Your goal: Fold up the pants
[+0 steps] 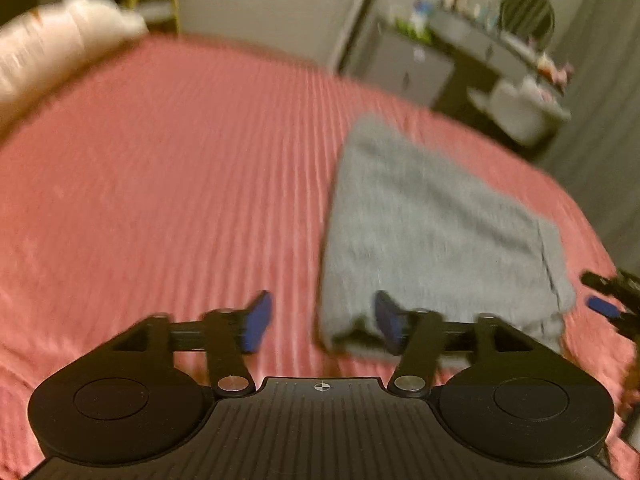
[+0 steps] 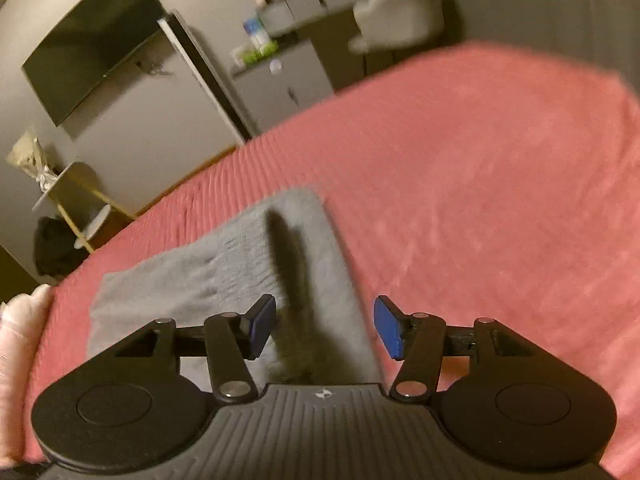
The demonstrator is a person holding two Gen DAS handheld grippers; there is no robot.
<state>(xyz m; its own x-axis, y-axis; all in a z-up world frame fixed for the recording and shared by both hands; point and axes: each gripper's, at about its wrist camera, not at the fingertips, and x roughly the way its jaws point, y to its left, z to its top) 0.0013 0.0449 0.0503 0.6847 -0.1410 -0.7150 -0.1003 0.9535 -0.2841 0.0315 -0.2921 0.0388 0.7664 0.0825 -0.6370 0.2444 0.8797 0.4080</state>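
Note:
Grey pants [image 1: 436, 232] lie folded into a flat rectangle on the pink bedspread [image 1: 168, 184]. My left gripper [image 1: 322, 320] hovers open above the fold's near left corner; nothing is between its blue pads. At the right edge of the left wrist view the tip of my right gripper [image 1: 608, 300] shows beside the fold. In the right wrist view the same pants [image 2: 224, 264] lie under and ahead of my right gripper [image 2: 324, 328], which is open with no cloth in it. A dark shadow runs across the cloth there.
A white pillow [image 1: 60, 48] lies at the bed's far left. Beyond the bed stand a grey cabinet [image 2: 280, 84], a shelf with small items [image 1: 480, 28], a wall-mounted dark screen [image 2: 92, 44] and a small side table [image 2: 76, 200]. The bed's far edge drops off to the floor.

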